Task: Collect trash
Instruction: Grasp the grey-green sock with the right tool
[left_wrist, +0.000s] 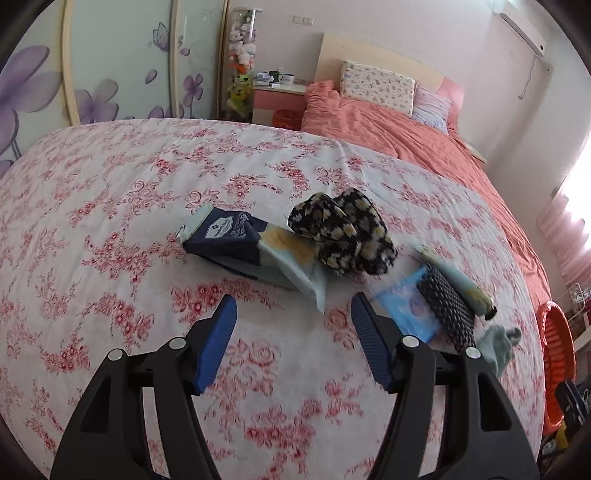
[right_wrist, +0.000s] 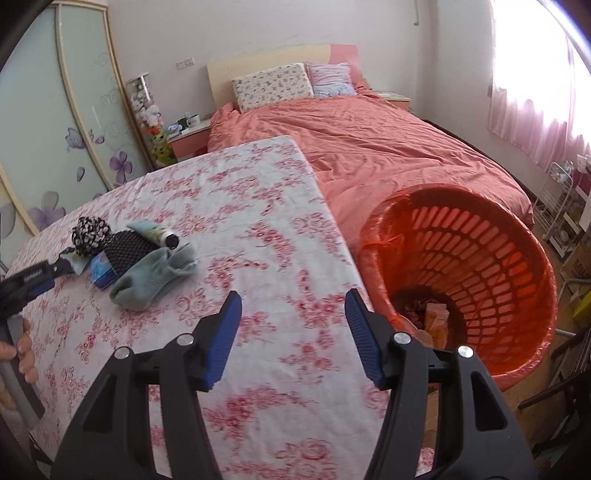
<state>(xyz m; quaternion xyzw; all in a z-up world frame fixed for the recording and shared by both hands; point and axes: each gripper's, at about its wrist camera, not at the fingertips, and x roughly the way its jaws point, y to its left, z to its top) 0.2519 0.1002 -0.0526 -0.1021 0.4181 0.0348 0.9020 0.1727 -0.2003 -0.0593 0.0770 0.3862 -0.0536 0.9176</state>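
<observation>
Loose items lie on the floral-clothed table (left_wrist: 122, 192): a navy and pale blue snack bag (left_wrist: 236, 240), a black-and-white flowered cloth (left_wrist: 343, 232), a small blue packet (left_wrist: 406, 314), a black mesh foam piece (left_wrist: 447, 306), a tube (left_wrist: 461, 284) and a grey-green sock (left_wrist: 498, 343). My left gripper (left_wrist: 293, 306) hovers open just short of the snack bag, nothing between its blue pads. My right gripper (right_wrist: 293, 299) is open and empty over the table's right edge, beside the orange basket (right_wrist: 461, 192). The sock (right_wrist: 155, 273), mesh (right_wrist: 129, 247) and tube (right_wrist: 159, 232) lie to its left.
The orange basket has a liner and holds a few scraps at its bottom; it stands on the floor between the table (right_wrist: 258, 206) and a bed (right_wrist: 388, 147). A hand (right_wrist: 22, 350) grips a grey handle at the left edge. A wire rack (right_wrist: 561, 206) stands by the window.
</observation>
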